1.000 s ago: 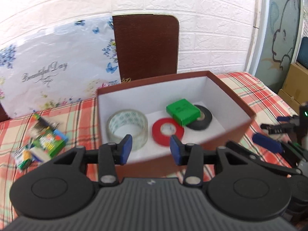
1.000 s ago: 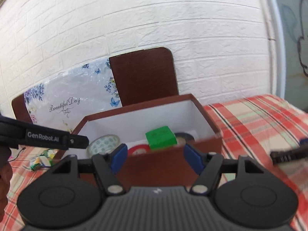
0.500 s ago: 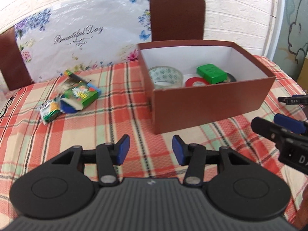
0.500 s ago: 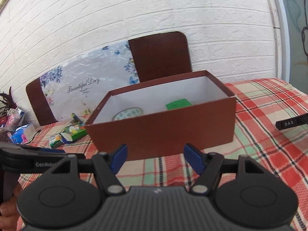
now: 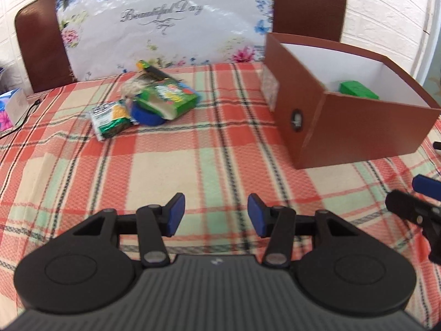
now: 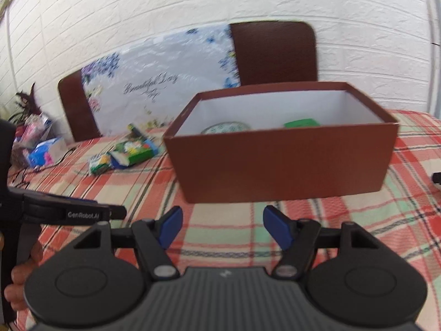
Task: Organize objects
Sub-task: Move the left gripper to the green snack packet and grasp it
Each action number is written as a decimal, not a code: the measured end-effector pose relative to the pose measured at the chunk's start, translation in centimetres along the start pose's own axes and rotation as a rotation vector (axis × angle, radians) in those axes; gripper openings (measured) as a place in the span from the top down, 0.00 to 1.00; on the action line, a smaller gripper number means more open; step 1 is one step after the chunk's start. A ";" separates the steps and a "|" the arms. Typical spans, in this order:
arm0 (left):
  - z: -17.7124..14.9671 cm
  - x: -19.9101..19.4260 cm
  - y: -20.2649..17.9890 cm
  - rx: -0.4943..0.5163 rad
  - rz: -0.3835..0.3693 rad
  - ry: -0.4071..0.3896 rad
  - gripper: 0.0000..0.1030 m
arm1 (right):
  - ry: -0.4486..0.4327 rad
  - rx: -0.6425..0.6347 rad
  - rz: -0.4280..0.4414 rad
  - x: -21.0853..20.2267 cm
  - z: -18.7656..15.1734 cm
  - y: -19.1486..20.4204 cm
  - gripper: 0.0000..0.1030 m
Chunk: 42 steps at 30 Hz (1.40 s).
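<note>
The left gripper is hanging over the bare checked tablecloth, its blue pads standing apart and widening, with nothing between them. The right gripper is also hovering over the cloth, just in front of the brown box, its jaws sitting partly open and empty. The box is standing open on the right part of the table; inside it a green block is lying near the far wall, and from the right wrist view the top of a clear tape roll is showing to the left of it. Well apart from the box, toward the far left of the table, a small pile is waiting: a green packet is leaning on a blue round thing, and a smaller green and yellow pack is lying just beside them. A floral board is standing behind, against the chairs.
</note>
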<state>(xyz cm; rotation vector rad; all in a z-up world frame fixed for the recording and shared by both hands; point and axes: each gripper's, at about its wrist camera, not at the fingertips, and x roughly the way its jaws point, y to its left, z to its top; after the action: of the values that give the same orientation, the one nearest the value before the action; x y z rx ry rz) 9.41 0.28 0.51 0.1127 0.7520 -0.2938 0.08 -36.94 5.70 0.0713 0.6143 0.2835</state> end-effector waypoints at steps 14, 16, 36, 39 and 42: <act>-4.5 2.2 12.6 -0.211 0.255 -0.186 0.24 | 0.113 -0.084 0.268 13.5 6.3 10.9 0.31; -4.3 2.3 12.4 -0.206 0.246 -0.189 0.24 | 0.114 -0.007 0.270 17.1 8.4 11.9 0.15; -4.5 2.1 14.0 -0.258 0.094 -0.219 0.24 | 0.235 -0.149 0.184 9.3 0.6 9.4 0.28; -3.9 1.1 11.7 -0.216 0.035 -0.151 0.39 | 0.216 -0.189 0.135 5.9 -2.4 6.7 0.01; -3.1 -1.0 8.3 -0.231 -0.170 -0.075 0.46 | 0.173 -0.191 0.090 3.1 -3.9 4.3 0.00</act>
<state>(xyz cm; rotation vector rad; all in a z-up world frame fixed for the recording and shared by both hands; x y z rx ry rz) 9.15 9.10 -1.08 -0.1805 0.7170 -0.3683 -0.81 -32.00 1.42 -0.1102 0.7538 0.4375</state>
